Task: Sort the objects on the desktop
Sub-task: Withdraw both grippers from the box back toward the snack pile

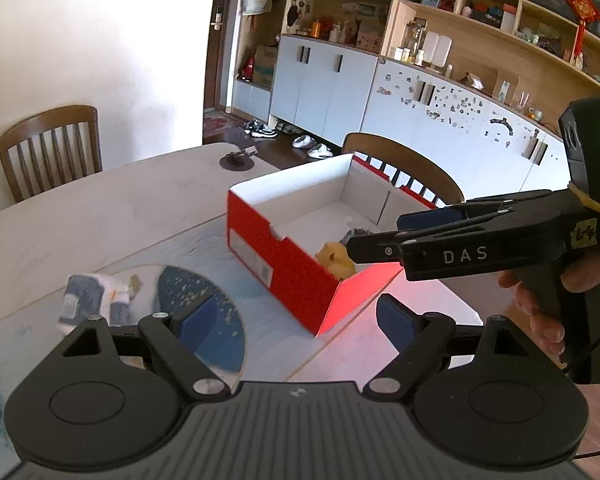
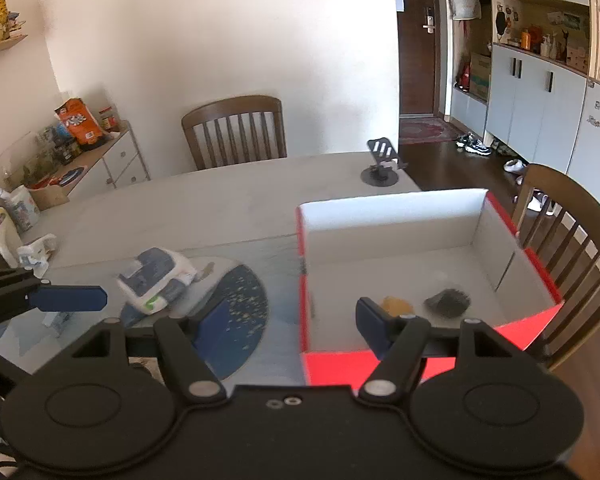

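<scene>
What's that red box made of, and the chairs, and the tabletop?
Box: looks like cardboard, red outside, plain white inside, with thin folded walls and a flap seam. Chairs: seemingly wood, brown with a slight sheen, slatted backs. Tabletop: a pale, smooth, matte slab with faint mottling; stone or a laminate, the look leaves it open.

You have a red shoebox (image 2: 380,368) with a white inside standing open on the table, lid off. On its floor lie two things, near each other but apart: a small yellow item (image 2: 396,304) and a dark grey, spiky-looking one (image 2: 448,302). Left of the box, on the table, a blue-and-white packet (image 2: 156,280) lies tilted, beside a dark blue round mat (image 2: 240,312)
</scene>
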{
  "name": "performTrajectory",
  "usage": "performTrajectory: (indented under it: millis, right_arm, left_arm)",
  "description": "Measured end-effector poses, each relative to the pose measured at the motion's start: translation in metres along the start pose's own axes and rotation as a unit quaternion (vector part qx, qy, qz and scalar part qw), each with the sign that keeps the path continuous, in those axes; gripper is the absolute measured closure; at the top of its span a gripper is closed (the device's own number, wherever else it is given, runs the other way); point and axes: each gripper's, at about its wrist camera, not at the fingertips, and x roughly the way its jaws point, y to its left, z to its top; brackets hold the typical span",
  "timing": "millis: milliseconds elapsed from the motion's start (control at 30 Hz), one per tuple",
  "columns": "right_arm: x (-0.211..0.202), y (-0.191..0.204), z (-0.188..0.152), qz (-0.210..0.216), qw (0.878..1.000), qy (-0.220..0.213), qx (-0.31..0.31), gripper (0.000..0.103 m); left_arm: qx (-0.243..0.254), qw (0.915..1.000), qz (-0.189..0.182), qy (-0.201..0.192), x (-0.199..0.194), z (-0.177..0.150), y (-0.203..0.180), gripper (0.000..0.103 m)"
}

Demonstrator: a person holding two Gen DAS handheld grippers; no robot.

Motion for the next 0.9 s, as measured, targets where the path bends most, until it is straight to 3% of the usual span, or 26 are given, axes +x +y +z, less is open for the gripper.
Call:
performTrajectory:
  millis: [900]
  right_arm:
    - [0.009, 0.092, -0.036, 0.028, 0.999, 0.013, -0.022, 0.033]
  left_arm:
    - [-0.05, 0.9972, 0.055, -0.009, -0.071, -0.083, 0.074, 0.016]
